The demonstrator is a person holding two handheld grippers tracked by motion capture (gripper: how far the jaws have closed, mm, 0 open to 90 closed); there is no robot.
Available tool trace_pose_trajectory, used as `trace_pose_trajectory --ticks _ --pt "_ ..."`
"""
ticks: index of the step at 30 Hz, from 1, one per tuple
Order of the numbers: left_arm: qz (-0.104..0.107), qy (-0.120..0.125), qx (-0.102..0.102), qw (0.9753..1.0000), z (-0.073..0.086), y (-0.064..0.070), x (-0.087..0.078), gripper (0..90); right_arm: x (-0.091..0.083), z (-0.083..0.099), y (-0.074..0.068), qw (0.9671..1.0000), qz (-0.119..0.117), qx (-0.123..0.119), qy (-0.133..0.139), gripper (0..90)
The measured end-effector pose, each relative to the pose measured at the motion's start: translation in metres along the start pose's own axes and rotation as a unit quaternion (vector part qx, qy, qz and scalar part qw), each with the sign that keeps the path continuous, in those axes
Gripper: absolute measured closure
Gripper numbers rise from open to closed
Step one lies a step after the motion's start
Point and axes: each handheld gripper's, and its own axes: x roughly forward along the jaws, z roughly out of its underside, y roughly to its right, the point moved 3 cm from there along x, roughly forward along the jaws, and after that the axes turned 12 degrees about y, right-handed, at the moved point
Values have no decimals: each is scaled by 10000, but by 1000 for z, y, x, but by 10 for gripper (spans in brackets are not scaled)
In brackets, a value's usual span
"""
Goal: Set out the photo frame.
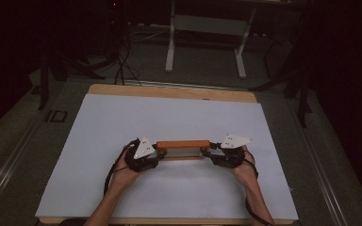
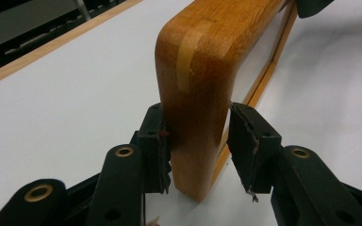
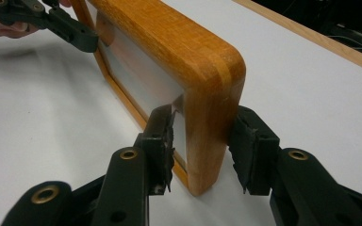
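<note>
In the near middle of the white table top [image 1: 179, 117], a wooden frame [image 1: 183, 145] stands upright on its long edge, its glazed panel facing the person. It is flanked at each short end by a gripper. The step in hand looks like steadying or lifting the frame from both ends at once, and doing it well probably means keeping both grips level and at matching height, so the frame neither twists nor tips.

In the left gripper view, the left gripper [image 2: 199, 150] straddles the frame's end post: one pad touches the wood, the other stands a little clear, so the jaws are not fully closed on it. In the right gripper view, the right gripper [image 3: 202, 146] has both pads against the opposite post, apparently clamped.

From the high view, both forearms come in from the near edge and angle inward, the left hand [image 1: 125, 167] and the right hand [image 1: 245, 167] low and roughly mirrored.
</note>
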Motion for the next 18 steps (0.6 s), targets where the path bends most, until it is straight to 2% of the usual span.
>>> trace_pose_trajectory --ticks 2,11,15,18 --pt "13 -5 12 10000 0 -1 0 589 -1 0 -1 10000 -87 40 28 616" --pt "55 -71 12 10000 -1 -2 -1 586 -1 -1 -5 10000 -70 4 -5 625" --pt "145 -36 -131 9998 -3 -3 -2 585 -3 -2 -6 10000 -78 49 4 629" --pt "292 43 -342 9990 -5 -4 -4 584 -9 -5 -7 9994 -133 285 147 637"
